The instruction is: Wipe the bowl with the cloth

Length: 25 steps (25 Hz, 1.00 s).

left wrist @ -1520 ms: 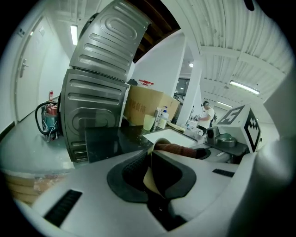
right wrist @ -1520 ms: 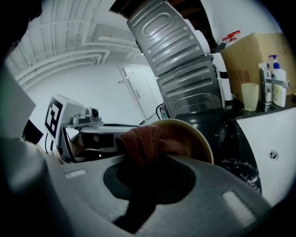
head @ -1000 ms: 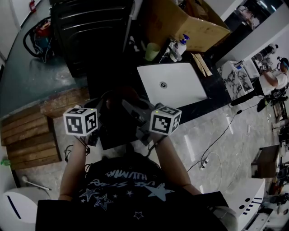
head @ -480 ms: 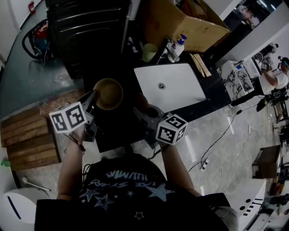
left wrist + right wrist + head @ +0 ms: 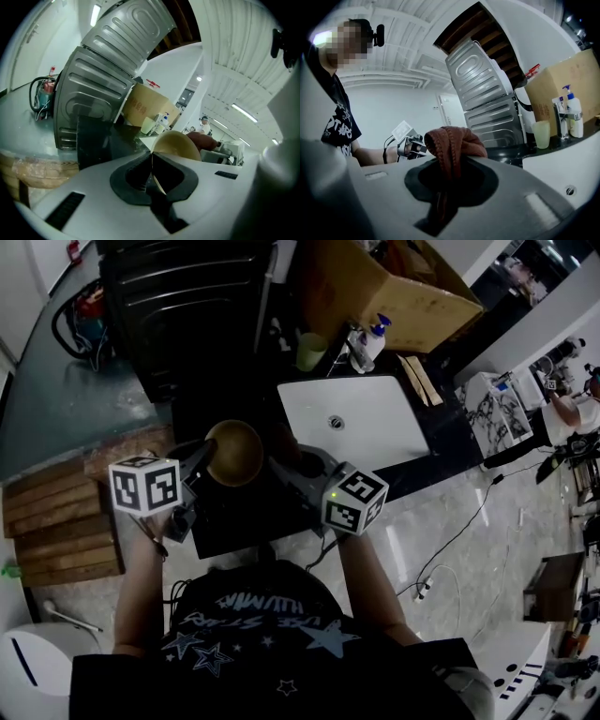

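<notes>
The left gripper [image 5: 202, 461] has its fingers clenched on the rim of the bowl [image 5: 236, 452], holding it over the dark desk [image 5: 239, 517], just left of the sink [image 5: 361, 418]. The right gripper [image 5: 281, 461] grasps the bunched red cloth [image 5: 452, 140] in its fingers, near the bowl, between it and the sink

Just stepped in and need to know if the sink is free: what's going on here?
A person is working with a gripper in each hand over the dark counter beside the white sink. The left gripper is shut on the rim of a tan bowl. The right gripper is shut on a bunched reddish-brown cloth, held close beside the bowl. Whether the cloth touches the bowl cannot be told.
</notes>
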Available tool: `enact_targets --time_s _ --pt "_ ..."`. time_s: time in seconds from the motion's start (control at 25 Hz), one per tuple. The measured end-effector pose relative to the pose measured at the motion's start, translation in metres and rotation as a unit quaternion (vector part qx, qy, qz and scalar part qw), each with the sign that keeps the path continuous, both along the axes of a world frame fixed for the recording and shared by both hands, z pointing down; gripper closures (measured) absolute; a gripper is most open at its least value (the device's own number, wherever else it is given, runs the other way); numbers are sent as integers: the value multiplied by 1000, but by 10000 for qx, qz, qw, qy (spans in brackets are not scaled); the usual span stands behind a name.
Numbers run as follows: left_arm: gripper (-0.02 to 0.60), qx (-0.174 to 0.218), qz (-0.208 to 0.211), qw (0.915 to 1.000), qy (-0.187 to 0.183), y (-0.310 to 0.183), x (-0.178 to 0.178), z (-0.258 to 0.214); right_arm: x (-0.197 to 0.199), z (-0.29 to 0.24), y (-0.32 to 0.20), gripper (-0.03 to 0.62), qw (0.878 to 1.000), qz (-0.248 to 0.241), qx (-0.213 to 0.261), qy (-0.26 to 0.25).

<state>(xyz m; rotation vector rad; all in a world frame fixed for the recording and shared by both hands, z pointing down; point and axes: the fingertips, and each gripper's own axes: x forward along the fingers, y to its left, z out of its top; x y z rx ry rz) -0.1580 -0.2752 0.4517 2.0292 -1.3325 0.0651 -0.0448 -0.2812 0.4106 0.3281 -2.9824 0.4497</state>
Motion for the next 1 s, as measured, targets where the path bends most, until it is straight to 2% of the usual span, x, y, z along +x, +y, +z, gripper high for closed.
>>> enact_targets --time_s 0.2,0.36,0.56,0.64,0.76,0.88,1.0 --pt "560 319 974 9939 -407 11 10 -16 -1 -9 11 542 9948 -1013 127 -66" --pt "561 521 1778 9798 -750 26 17 -29 -4 -19 29 542 9818 -1888 142 -170" --pt "560 663 2499 9619 -893 43 31 -37 -16 -20 37 542 9699 -2419 245 -134" --pt "560 778 2784 9547 -711 52 41 -43 -22 -20 38 542 9674 -2519 225 -129" --pt "560 1089 3021 9470 -101 63 53 -65 -30 -21 48 542 9608 -2759 227 -130" --pt "560 1426 2960 9429 545 65 54 -91 -37 -24 64 542 9502 -3099 199 -250" --pt "561 1648 2745 9429 922 60 47 -107 -42 -26 77 542 9426 -3306 195 -423"
